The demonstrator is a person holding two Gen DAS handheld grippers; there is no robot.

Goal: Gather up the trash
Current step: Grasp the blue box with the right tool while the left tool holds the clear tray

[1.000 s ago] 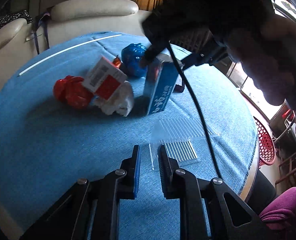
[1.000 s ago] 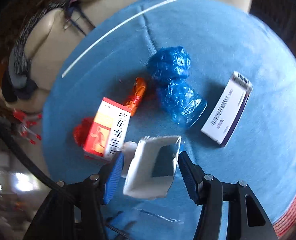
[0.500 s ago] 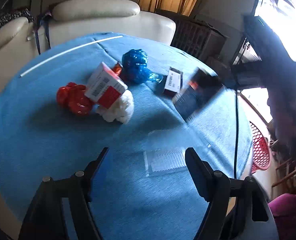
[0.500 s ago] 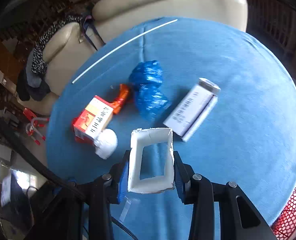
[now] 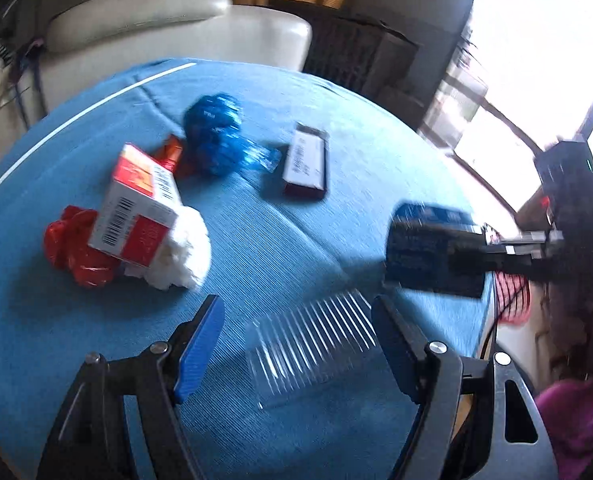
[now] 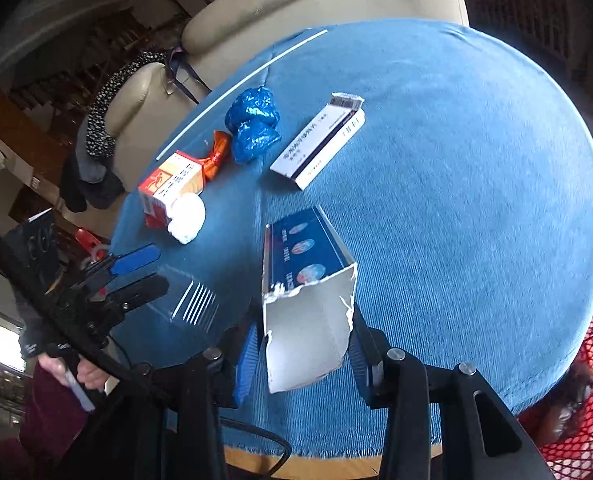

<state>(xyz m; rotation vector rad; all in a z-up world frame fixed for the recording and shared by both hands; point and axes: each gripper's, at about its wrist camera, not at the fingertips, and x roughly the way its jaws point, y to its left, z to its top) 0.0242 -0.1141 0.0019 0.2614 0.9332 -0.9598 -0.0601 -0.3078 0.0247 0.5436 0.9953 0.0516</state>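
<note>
My right gripper (image 6: 302, 350) is shut on a torn blue and white carton (image 6: 306, 292) and holds it above the round blue table's (image 6: 456, 200) near right side; it also shows in the left wrist view (image 5: 432, 252). My left gripper (image 5: 296, 340) is open, its fingers either side of a clear ribbed plastic tray (image 5: 316, 348) lying on the cloth. Farther off lie a red and white box (image 5: 136, 208), a white wad (image 5: 180, 252), red wrap (image 5: 72, 248), blue wrap (image 5: 216, 140) and a flat white box (image 5: 306, 164).
A red mesh basket (image 6: 588, 360) stands off the table's right edge, also seen in the left wrist view (image 5: 512, 300). Cream sofas (image 5: 156, 28) stand behind the table. A thin white stick (image 5: 88, 116) lies at the far left of the cloth.
My left gripper opened wide and came down around the clear tray. My right gripper closed on the blue carton, lifted it and carried it right toward the basket.
</note>
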